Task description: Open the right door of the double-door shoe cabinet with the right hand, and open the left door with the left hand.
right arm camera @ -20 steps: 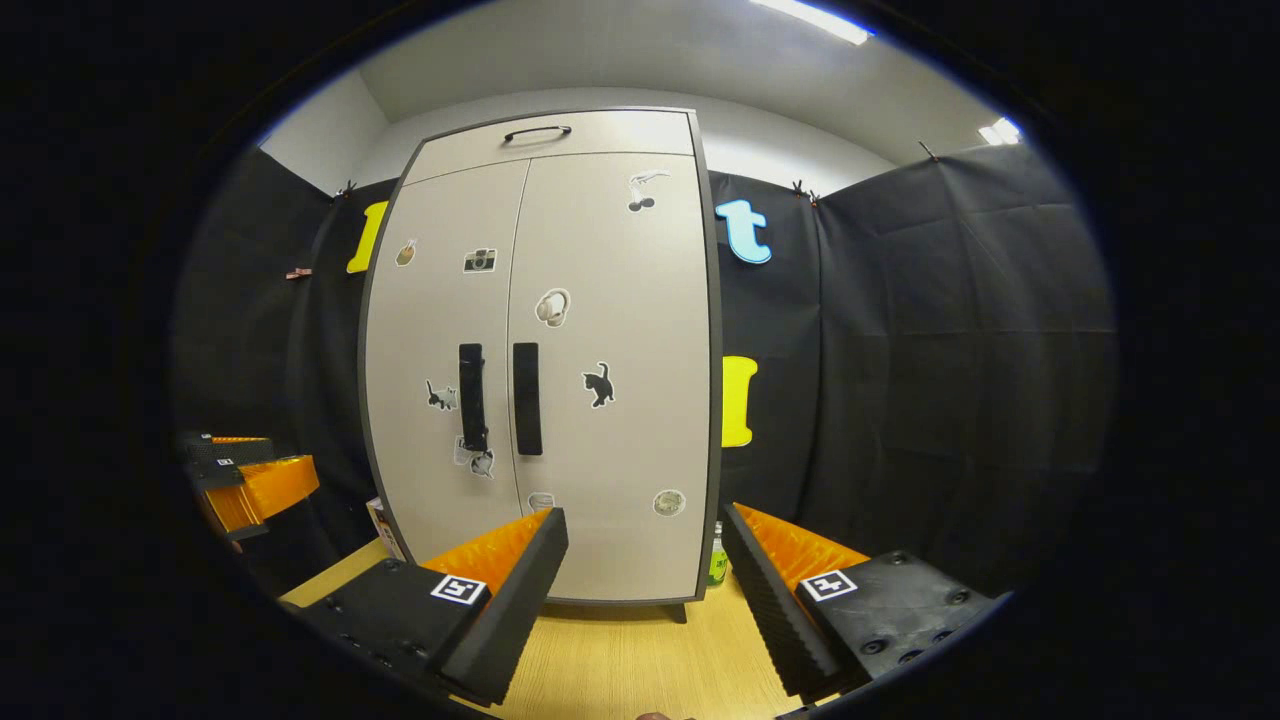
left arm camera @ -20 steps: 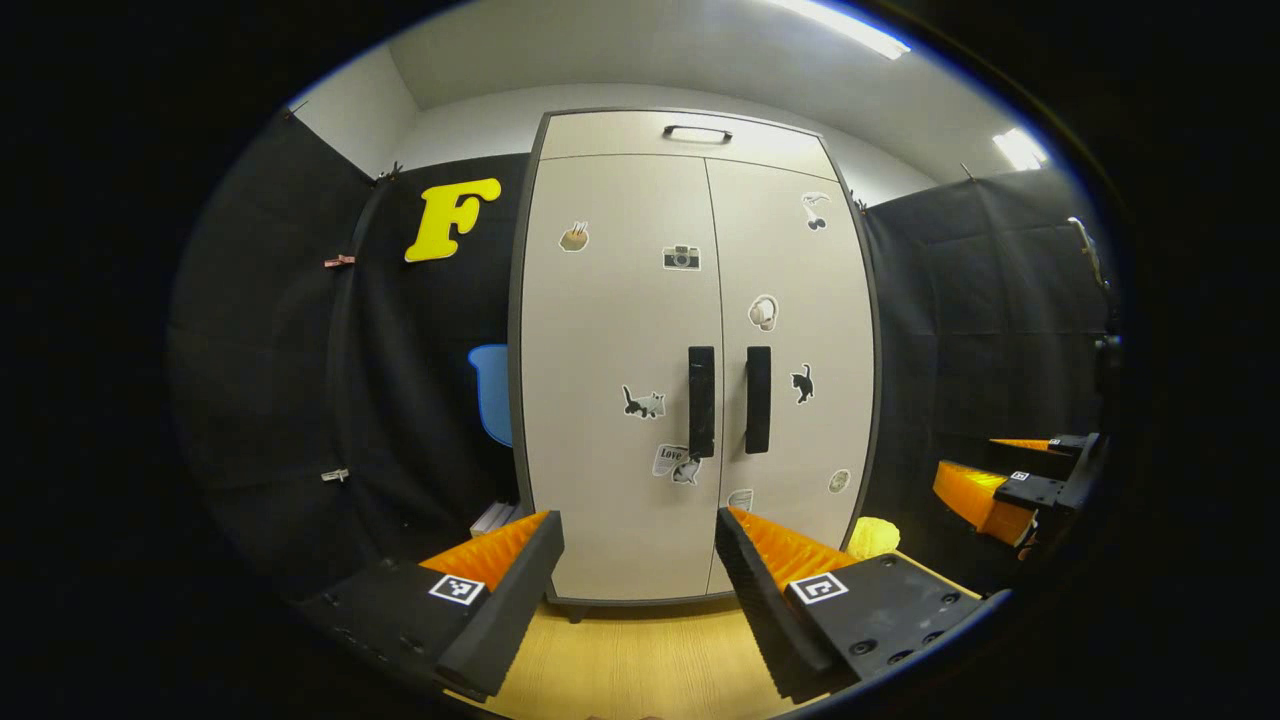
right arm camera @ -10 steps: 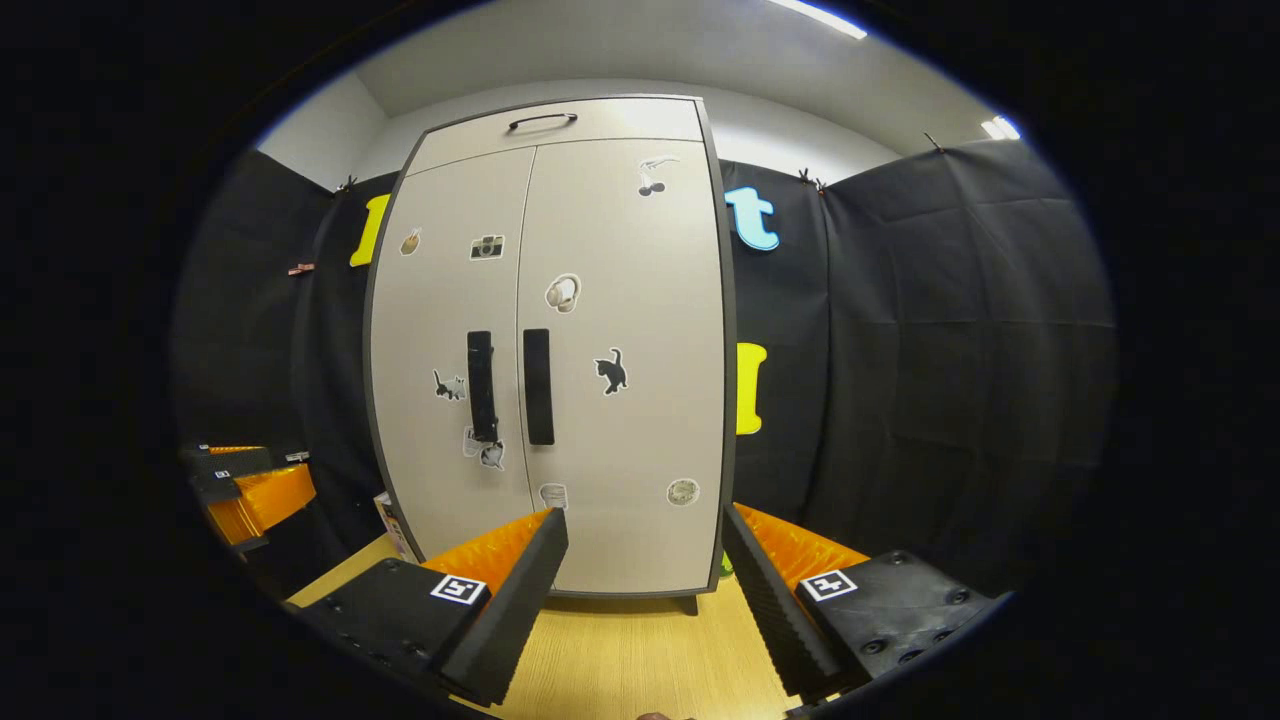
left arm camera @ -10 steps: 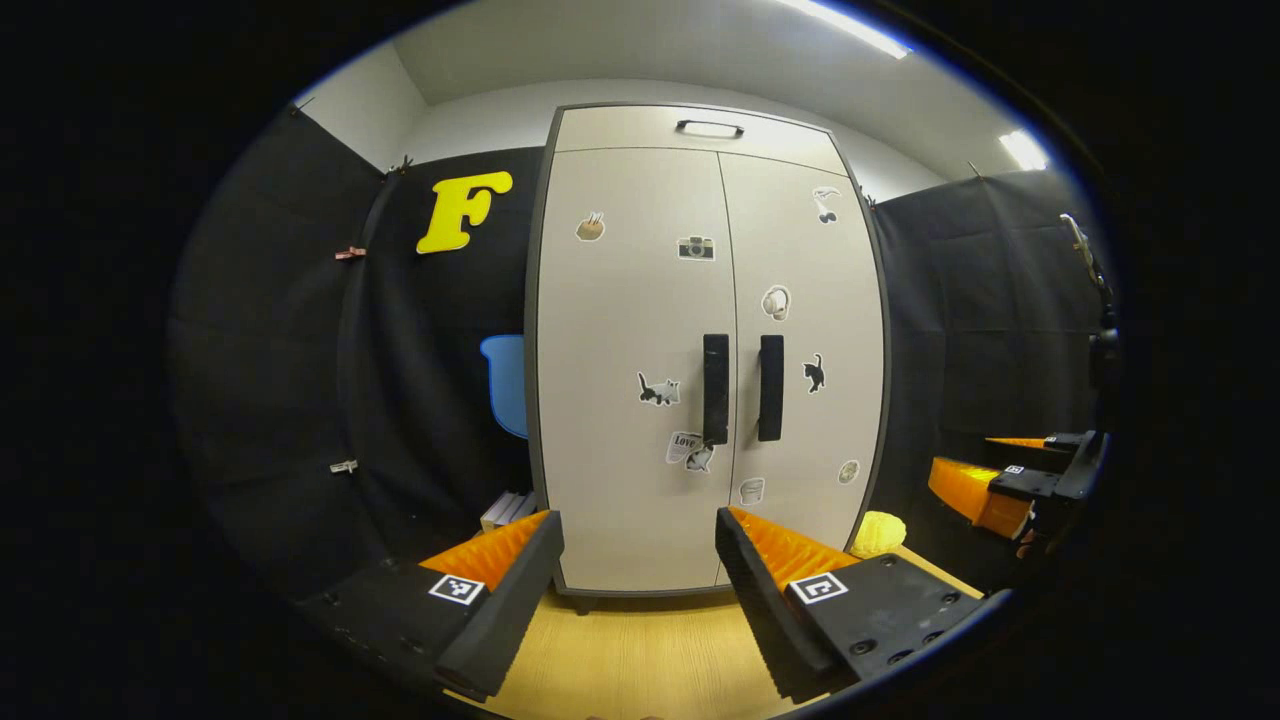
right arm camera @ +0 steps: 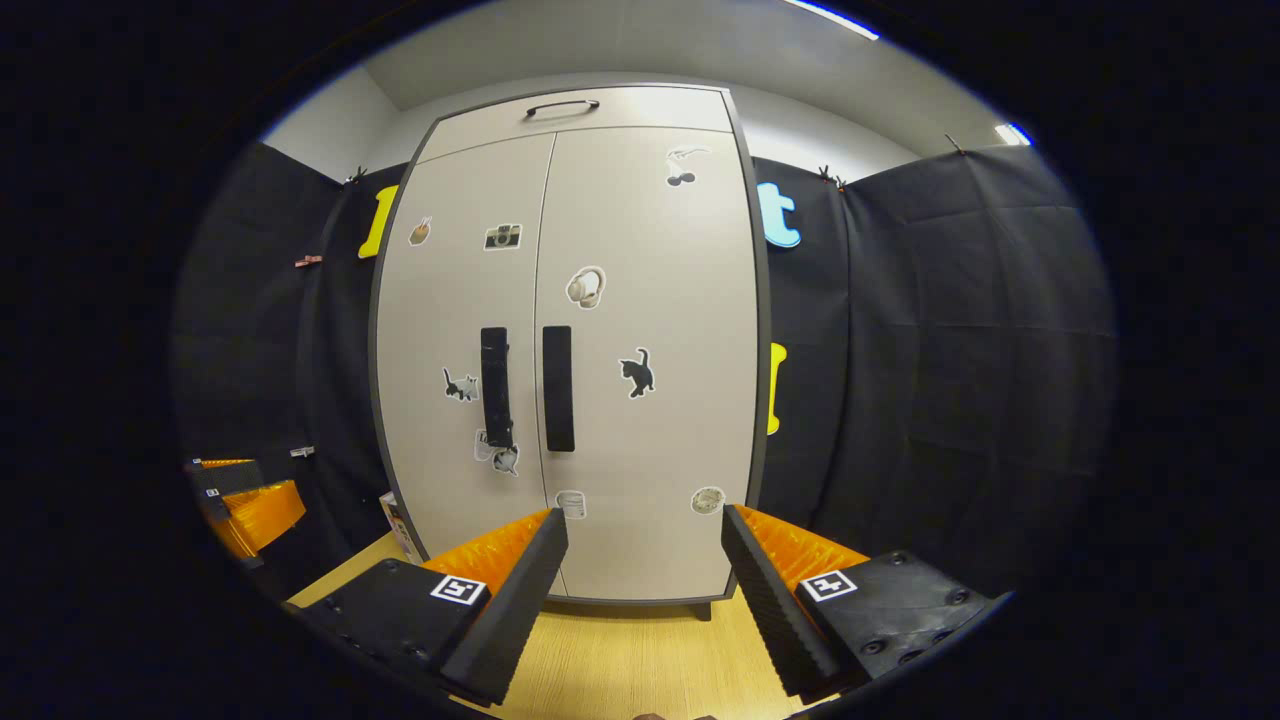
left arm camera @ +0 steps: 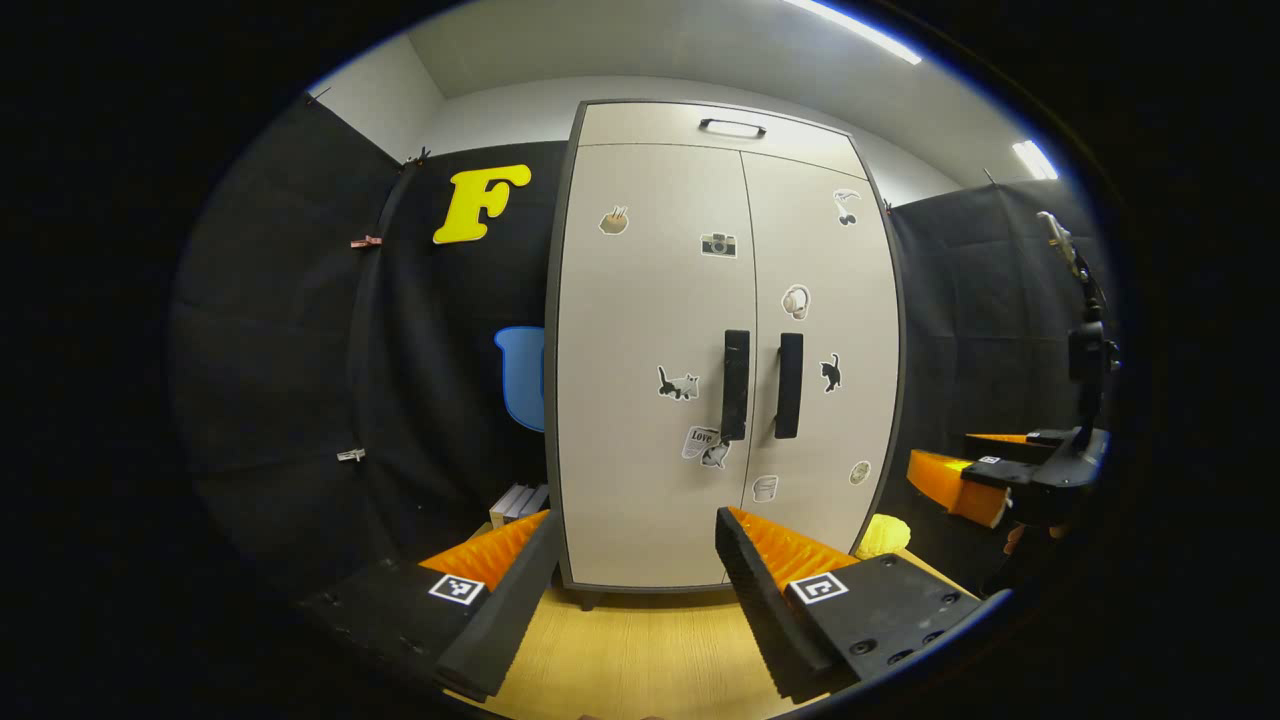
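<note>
shoe cabinet (right arm camera: 570,350) ahead, both doors closed; right gripper (right arm camera: 640,560) and left gripper (left arm camera: 635,560) wide open, empty, well short of handles (right handle (right arm camera: 558,388), left handle (left arm camera: 735,385) close together); risk: fingers catching wrong handle

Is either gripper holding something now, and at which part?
Nothing is held. The left gripper and right gripper are both open, short of the closed shoe cabinet and its door handles.
</note>
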{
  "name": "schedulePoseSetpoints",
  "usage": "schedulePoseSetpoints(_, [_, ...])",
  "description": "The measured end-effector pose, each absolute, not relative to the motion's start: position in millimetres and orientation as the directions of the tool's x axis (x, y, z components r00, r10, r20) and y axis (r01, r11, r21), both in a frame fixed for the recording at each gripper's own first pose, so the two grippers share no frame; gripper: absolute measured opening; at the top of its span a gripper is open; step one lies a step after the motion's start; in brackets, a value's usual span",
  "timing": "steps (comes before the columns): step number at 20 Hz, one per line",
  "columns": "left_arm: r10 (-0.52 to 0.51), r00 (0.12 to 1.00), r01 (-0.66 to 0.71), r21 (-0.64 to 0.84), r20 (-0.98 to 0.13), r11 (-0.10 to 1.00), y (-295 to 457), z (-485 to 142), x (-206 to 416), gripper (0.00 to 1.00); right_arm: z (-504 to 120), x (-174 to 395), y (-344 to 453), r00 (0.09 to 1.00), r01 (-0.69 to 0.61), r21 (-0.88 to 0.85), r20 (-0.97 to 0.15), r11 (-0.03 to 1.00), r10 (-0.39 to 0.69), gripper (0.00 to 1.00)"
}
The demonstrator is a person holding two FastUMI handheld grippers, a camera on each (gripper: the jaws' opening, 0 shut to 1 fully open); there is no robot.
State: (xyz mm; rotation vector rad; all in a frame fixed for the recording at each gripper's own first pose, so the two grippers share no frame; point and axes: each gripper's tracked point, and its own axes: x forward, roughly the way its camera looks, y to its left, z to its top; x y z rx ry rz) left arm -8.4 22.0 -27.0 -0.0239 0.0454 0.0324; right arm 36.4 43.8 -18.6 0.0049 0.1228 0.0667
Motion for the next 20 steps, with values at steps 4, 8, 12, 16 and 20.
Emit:
schedulePoseSetpoints(4, [0.052, 0.998, -0.053, -0.016, -0.046, 0.998, 31.4, -30.7, -9.8, 0.95, -10.7, 66.4, 62.9, 0.987, -0.097, 0.044, -0.122, 0.994, 0.101, 0.98])
schedulePoseSetpoints(8, [0.079, 0.995, -0.082, -0.029, -0.067, 0.996, 40.4, -39.5, -17.8, 0.95, 15.0, 97.6, 81.7, 0.99, -0.121, 0.036, -0.064, 0.992, 0.123, 0.98])
schedulePoseSetpoints(12, [0.118, 0.99, -0.121, -0.034, -0.08, 0.992, 52.7, -44.1, -23.5, 0.95, 32.8, 128.6, 105.6, 0.988, -0.151, 0.029, -0.027, 0.988, 0.151, 0.98])
schedulePoseSetpoints(16, [0.16, 0.984, -0.164, -0.042, -0.082, 0.986, 66.0, -46.0, -27.2, 0.95, 40.8, 161.1, 122.5, 0.987, -0.162, 0.013, -0.009, 0.987, 0.162, 0.98])
schedulePoseSetpoints(20, [0.207, 0.973, -0.213, -0.049, -0.099, 0.976, 79.8, -52.0, -30.0, 0.95, 28.3, 191.1, 137.7, 0.984, -0.17, 0.02, -0.047, 0.985, 0.171, 0.98])
